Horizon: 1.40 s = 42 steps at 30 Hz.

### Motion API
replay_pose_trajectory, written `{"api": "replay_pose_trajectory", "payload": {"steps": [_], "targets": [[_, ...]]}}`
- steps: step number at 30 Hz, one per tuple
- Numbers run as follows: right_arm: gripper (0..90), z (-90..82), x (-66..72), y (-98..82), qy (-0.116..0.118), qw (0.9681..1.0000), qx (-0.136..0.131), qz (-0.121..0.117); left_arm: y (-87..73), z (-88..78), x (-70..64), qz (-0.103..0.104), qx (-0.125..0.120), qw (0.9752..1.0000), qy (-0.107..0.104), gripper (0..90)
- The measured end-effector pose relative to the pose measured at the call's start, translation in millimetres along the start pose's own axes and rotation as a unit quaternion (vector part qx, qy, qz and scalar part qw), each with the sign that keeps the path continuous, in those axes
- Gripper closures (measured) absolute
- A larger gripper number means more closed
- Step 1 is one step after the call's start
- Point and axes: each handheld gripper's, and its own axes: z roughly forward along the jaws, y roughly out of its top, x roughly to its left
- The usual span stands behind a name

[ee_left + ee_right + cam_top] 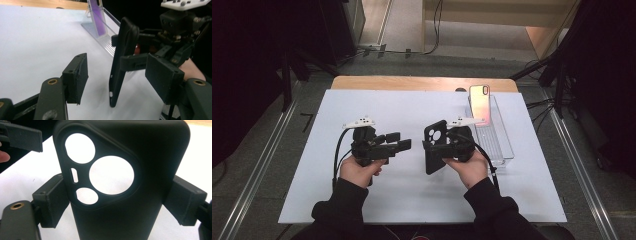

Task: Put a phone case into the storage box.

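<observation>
Our right fingers (53, 202) are clamping the black phone case (120, 185) by its two long edges, holding it upright with its bottom edge near the white counter (412, 200). Our left fingers (76, 77) are standing released, nothing between them, just beside the case's edge. To do this well, we are keeping the case steady and square while easing the left fingers in. The iridescent phone (480, 105) is leaning in the clear tray (504, 150) beyond.

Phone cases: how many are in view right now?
2. A black phone case stands upright in the right tongs; an iridescent phone case leans in the clear tray at the table's far right.
</observation>
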Motion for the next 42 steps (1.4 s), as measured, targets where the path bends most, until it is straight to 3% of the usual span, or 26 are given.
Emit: {"api": "replay_pose_trajectory", "payload": {"steps": [9,18,22,30,42], "targets": [[12.3,-9.6,-3.9,6.0,0.004,0.9999,0.001,-0.011,-11.2,-1.3,8.6,0.004,0.049,0.9986,-0.016,33.6],[12.3,-19.3,-5.4,14.1,0.025,0.9992,0.010,-0.030,-23.5,-3.8,13.2,0.038,0.084,0.9957,-0.011,33.6],[12.3,-24.7,-6.2,18.9,0.035,0.9986,0.016,-0.038,-28.0,-4.8,15.9,0.043,0.097,0.9942,-0.018,33.5],[12.4,-36.0,-12.6,27.0,0.046,0.9979,0.018,-0.042,-37.0,-9.5,23.5,0.039,0.111,0.9929,-0.021,30.5],[12.4,-57.4,-27.5,40.2,0.044,0.9980,0.012,-0.044,-47.3,-22.8,31.2,0.042,0.112,0.9928,0.003,30.5]]}}
